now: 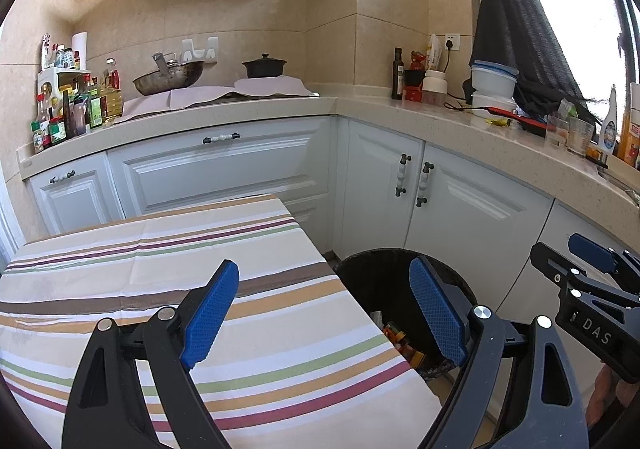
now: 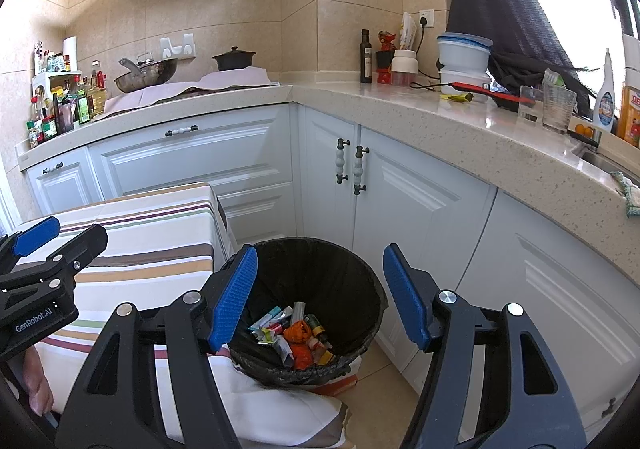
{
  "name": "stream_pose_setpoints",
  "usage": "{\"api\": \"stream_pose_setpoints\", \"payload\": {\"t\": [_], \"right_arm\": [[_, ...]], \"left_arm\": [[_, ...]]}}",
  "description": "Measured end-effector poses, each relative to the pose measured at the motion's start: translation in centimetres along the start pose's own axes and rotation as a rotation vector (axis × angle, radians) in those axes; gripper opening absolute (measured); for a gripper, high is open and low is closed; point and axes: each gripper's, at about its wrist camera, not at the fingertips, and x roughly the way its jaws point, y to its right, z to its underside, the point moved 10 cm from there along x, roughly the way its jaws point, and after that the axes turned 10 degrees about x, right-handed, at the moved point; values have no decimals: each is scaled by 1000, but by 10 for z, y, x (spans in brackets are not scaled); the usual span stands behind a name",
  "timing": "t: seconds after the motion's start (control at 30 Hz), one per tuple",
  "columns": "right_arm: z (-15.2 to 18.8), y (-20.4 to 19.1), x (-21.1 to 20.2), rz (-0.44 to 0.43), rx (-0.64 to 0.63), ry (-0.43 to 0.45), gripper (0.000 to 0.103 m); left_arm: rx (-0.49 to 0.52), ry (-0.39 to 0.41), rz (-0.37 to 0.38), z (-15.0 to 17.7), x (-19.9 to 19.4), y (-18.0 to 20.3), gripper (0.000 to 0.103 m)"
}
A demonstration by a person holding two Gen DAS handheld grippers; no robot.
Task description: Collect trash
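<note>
A round bin with a black liner (image 2: 320, 277) stands on the floor beside the striped-cloth table (image 2: 152, 233). Several pieces of trash (image 2: 296, 337), wrappers, tubes and orange scraps, lie in its bottom. My right gripper (image 2: 318, 293) is open and empty, held above the bin's mouth. My left gripper (image 1: 324, 313) is open and empty, over the table's right edge (image 1: 240, 289), with the bin (image 1: 384, 281) partly behind its right finger. Each gripper shows at the edge of the other's view: the right one (image 1: 592, 269), the left one (image 2: 52, 237).
White cabinets (image 2: 400, 209) and an L-shaped counter (image 2: 460, 117) surround the bin. On the counter are bottles, a wok (image 2: 146, 75), a black pot, white containers (image 2: 464, 53), glasses and a red-handled tool. A sink edge (image 2: 600, 161) is at the far right.
</note>
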Motion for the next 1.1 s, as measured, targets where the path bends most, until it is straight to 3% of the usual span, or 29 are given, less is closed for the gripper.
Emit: {"api": "stream_pose_setpoints", "payload": {"t": [0.47,0.73,1.1], "right_arm": [[4,-1,4,-2,-5,-8,64],[4,-2,3,-1,-5,-5,64],[5,-3,4,-2,-4,-7,65]], "left_arm": [[0,10,-36,-3,1,-4,87],[54,-2,-45,-3,3,1,87],[39,-19,2,-1,7,5,87]]}}
